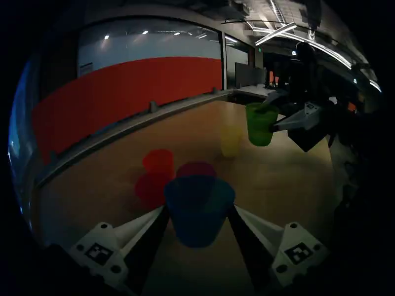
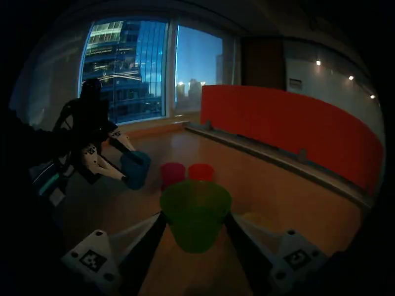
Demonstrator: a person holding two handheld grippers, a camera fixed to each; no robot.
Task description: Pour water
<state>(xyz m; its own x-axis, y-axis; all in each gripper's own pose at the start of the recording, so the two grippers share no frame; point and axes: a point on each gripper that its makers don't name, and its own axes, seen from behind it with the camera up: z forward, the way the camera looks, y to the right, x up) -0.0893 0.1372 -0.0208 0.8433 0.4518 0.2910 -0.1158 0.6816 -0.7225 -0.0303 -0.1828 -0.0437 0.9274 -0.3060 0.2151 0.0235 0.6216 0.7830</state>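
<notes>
Blue cup [image 1: 199,214] at lower centre: we clamp it in the left gripper [image 1: 199,208] jaws, while our right gripper [image 2: 195,215] jaws pinch the green cup [image 2: 196,219], also lower centre, above the counter [image 2: 276,192].

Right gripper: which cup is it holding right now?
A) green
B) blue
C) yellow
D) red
A: in the right gripper view the green cup sits clamped between the two fingers of the right gripper, while the blue cup is held by the left gripper.
</notes>
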